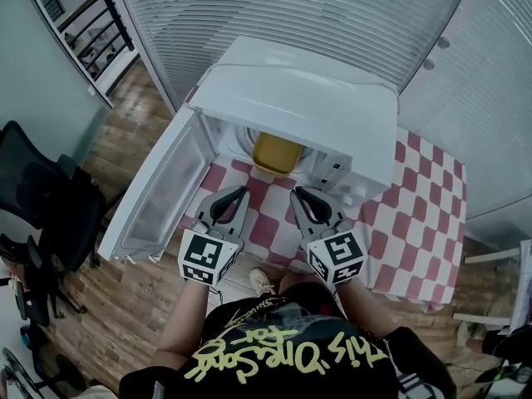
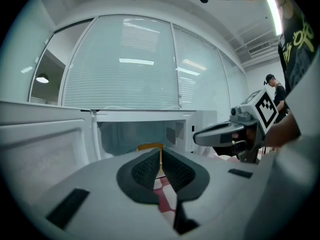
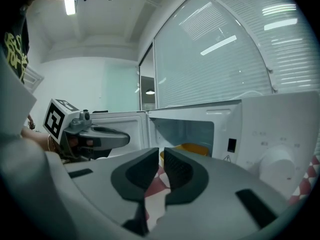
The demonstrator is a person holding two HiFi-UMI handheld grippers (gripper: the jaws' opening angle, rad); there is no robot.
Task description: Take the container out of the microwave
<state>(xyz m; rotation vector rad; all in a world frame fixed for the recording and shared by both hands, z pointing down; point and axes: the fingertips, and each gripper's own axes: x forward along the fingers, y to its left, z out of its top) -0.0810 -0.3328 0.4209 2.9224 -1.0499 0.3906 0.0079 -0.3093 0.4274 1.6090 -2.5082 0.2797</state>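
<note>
Container [image 1: 277,154] inside open microwave [image 1: 307,106], tools shut

Container [image 1: 277,152]: head view gives front part only, rear hidden under microwave [image 1: 299,98] top. Left gripper view: only thin yellow rim strip shows above closed jaws. Right gripper view: container's left side behind jaw; contents can't tell. Cavity mostly hidden in head view. Knob [image 3: 276,165] soft, cut by lens edge, markings unreadable; panel label [image 3: 231,145] too small. Hands on left gripper [image 1: 243,192] & right gripper [image 1: 296,192] mostly under marker cubes [image 1: 208,256]. Checkered cloth [image 1: 420,194]: part under microwave unseen. Bkgd person [image 2: 272,86] too small for detail.
</note>
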